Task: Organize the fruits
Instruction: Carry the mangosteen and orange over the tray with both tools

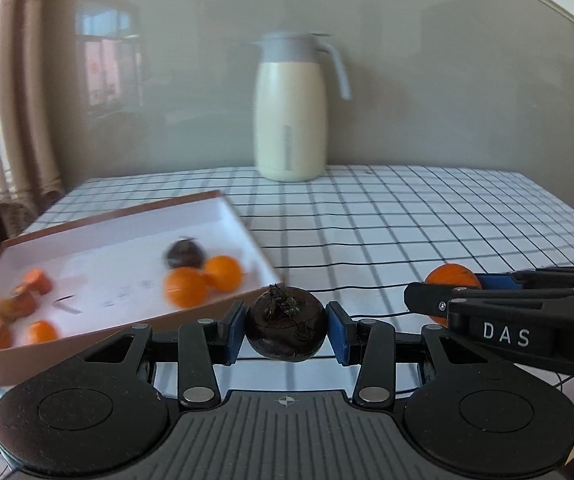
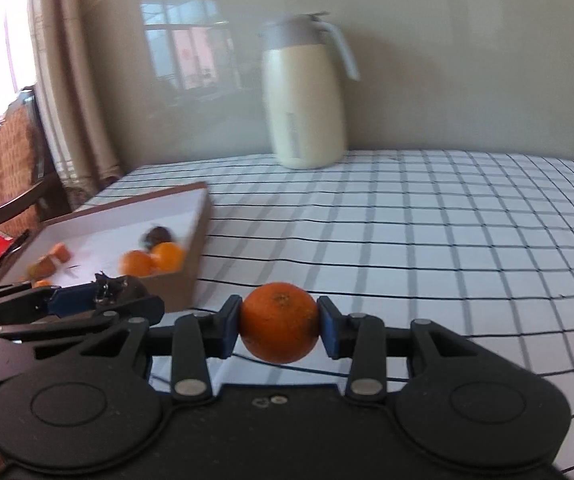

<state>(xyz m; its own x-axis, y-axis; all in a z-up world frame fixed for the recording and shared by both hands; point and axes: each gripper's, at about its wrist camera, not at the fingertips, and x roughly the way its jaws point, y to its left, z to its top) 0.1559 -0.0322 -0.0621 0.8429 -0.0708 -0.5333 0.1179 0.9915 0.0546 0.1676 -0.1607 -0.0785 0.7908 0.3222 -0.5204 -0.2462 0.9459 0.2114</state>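
A: While both hands are loaded, note the grips. The left gripper (image 1: 285, 326) is clamped on a dark purple round fruit with a dried leafy cap (image 1: 285, 330), blue pads pressed to its flanks, low centre of the left wrist view.

B: And the right gripper (image 2: 280, 325)?

A: Clamped on a round orange citrus fruit (image 2: 279, 323), low centre of its own view. Both fruits are held clear above the white worktop with the black grid cloth (image 1: 427, 216).

B: Where is the destination?

A: A shallow cardboard box with a white inside (image 1: 243, 220) sits at lower left of the left wrist view, one corner just beyond the dark fruit. Judging by the task, that is where the fruit goes.

B: Contents so far?

A: Two whole oranges (image 1: 203, 282) touching, one dark fruit (image 1: 184, 255) behind them, and several smaller orange pieces (image 1: 19, 308) toward the left end. Blurred, so I cannot say what the pieces are.

B: Anything loose on the cloth?

A: No fruit in view there, only a cream insulated jug with a grey lid and handle (image 1: 293, 108) at upper centre, against the wall.

B: Progress?

A: Well along, I judge. These two still need setting in the box; they may be the last.
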